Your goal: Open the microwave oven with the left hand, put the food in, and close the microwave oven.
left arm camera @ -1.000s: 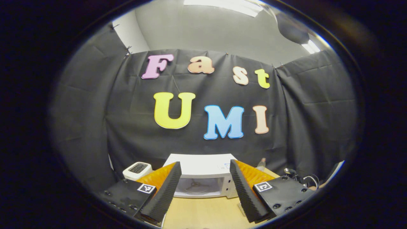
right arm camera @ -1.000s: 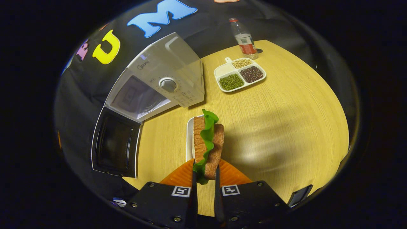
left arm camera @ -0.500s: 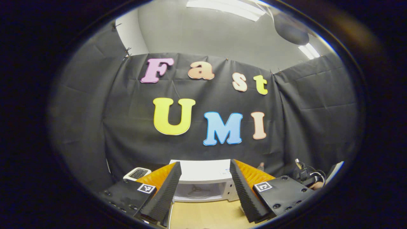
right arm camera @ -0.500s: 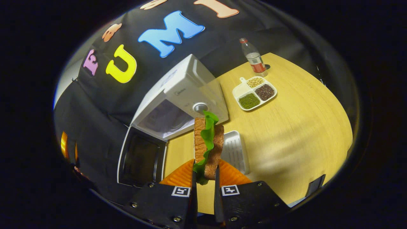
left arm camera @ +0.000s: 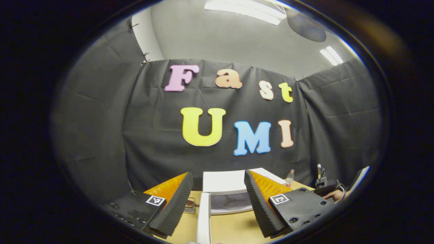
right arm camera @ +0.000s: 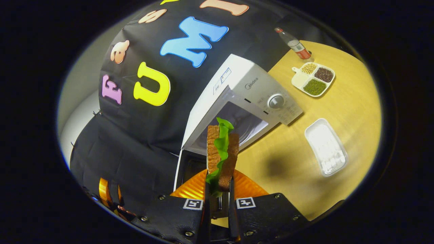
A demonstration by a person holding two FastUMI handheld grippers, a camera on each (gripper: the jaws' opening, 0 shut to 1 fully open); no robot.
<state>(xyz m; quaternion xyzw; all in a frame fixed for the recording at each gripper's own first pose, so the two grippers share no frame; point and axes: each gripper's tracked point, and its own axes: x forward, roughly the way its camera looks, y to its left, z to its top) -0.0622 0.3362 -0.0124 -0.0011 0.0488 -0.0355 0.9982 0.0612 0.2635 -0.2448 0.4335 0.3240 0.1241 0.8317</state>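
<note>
The food is a sandwich (right arm camera: 220,152) of two brown slices with green lettuce, and my right gripper (right arm camera: 219,178) is shut on its lower end, holding it upright in the air in front of the white microwave (right arm camera: 244,98). The microwave's door (right arm camera: 190,166) hangs open to the left and the cavity (right arm camera: 237,125) lies just beyond the sandwich. My left gripper (left arm camera: 218,174) is open with nothing between its fingers, back from the microwave (left arm camera: 223,179). The door's white edge (left arm camera: 203,217) stands between its fingers, and the turntable (left arm camera: 232,201) shows inside.
An empty white tray (right arm camera: 325,145) lies on the wooden table (right arm camera: 339,112) right of the microwave. Farther back are a divided dish of beans (right arm camera: 313,79) and a plastic bottle (right arm camera: 295,44). The other gripper's hand (left arm camera: 330,193) shows at the right.
The right gripper has lifted the sandwich off the white tray and swung left toward the microwave's opening. The left gripper has shifted, and the door's edge now stands between its fingers.
</note>
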